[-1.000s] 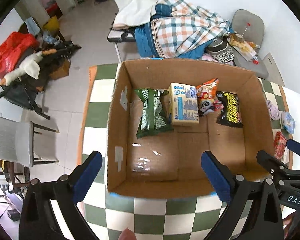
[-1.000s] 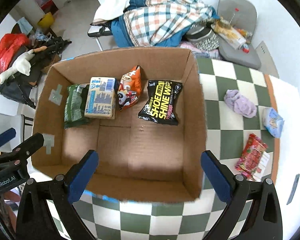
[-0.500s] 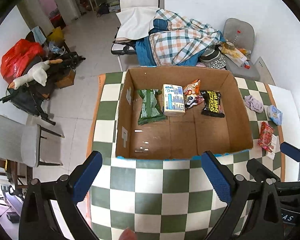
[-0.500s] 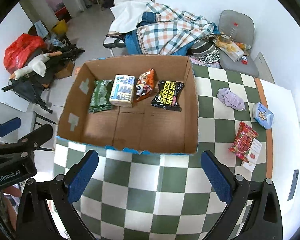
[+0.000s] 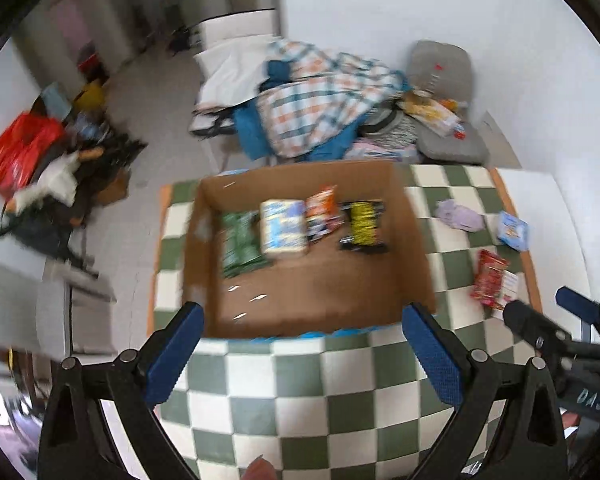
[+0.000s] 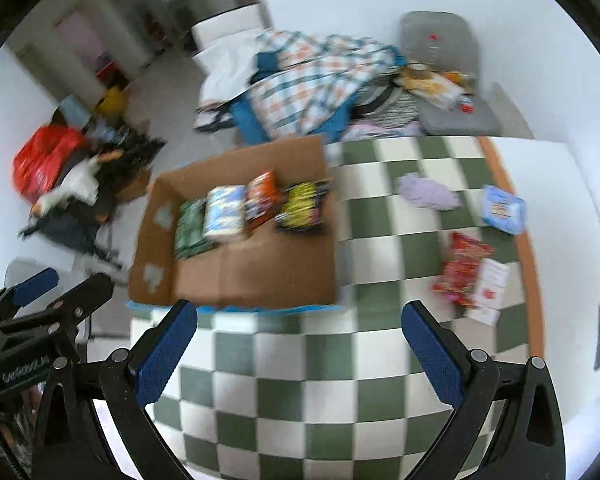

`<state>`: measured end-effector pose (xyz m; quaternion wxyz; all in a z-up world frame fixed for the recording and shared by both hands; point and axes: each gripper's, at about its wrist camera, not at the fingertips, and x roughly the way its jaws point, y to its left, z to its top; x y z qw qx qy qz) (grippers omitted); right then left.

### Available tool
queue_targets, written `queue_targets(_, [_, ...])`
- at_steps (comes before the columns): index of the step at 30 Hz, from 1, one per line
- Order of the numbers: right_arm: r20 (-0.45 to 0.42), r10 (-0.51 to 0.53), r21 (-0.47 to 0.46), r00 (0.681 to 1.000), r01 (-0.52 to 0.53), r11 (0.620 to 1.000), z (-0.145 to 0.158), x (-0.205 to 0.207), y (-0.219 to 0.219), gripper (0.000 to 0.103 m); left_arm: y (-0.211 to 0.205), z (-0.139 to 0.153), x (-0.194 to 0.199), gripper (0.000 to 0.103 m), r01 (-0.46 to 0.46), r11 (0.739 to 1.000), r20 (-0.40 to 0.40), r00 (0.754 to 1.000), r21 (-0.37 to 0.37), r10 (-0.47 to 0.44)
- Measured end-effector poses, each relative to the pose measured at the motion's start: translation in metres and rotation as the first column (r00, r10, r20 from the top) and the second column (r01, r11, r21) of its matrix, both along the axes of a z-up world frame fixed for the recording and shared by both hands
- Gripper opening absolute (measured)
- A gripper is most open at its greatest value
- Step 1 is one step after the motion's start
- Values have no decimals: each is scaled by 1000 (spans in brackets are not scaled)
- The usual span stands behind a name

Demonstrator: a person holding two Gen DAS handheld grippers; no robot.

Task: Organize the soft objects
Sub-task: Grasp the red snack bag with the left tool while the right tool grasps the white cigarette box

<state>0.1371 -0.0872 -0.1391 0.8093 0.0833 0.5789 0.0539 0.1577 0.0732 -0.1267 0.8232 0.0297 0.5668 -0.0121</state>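
Nearest the lens, the left hand-held gripper [image 5: 300,354] and the right hand-held gripper [image 6: 298,354] both hang over the green-and-white checkered table [image 6: 328,392], each spread wide with nothing between its blue pads. Beyond them, toward 12 o'clock, stands an open cardboard box [image 5: 414,240]; along its far side lie a green packet [image 5: 240,242], a pale blue-and-white pack [image 5: 283,227], an orange snack bag [image 5: 321,212] and a black-and-yellow pouch [image 5: 363,226], side by side. On the table toward 2 o'clock of the box, well apart from it, lie a red packet [image 6: 464,268], then a lilac cloth [image 6: 428,192] and a small blue pack [image 6: 502,208]. Farther off, at 12 o'clock, a plaid blanket [image 5: 324,100] is heaped on a chair.
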Motion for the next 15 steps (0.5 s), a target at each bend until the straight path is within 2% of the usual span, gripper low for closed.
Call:
queue_targets(3, [-8, -109, -25, 994, 109, 994, -5, 6, -57, 103, -51, -8, 20, 101, 85, 996, -23, 996, 7, -85])
queue_targets(6, [-37, -223, -74, 974, 220, 973, -29, 12, -121, 103, -108, -27, 38, 101, 172, 985, -68, 983, 7, -171])
queue_targets(9, [-77, -335, -118, 939, 325, 938, -67, 15, -186, 103, -161, -54, 52, 101, 237, 971, -109, 966, 37, -232])
queue_targets(11, [-140, -395, -122, 908, 380, 917, -103, 18, -228, 103, -193, -78, 62, 101, 272, 961, -152, 953, 58, -261])
queue_targets(13, [-222, -435, -116, 873, 419, 901, -145, 24, -261, 102, -220, -106, 72, 101, 295, 952, -206, 939, 74, -275])
queue_targets(15, [-268, -450, -114, 852, 436, 893, -177, 28, -279, 100, -234, -130, 79, 101, 308, 949, -261, 924, 72, -280])
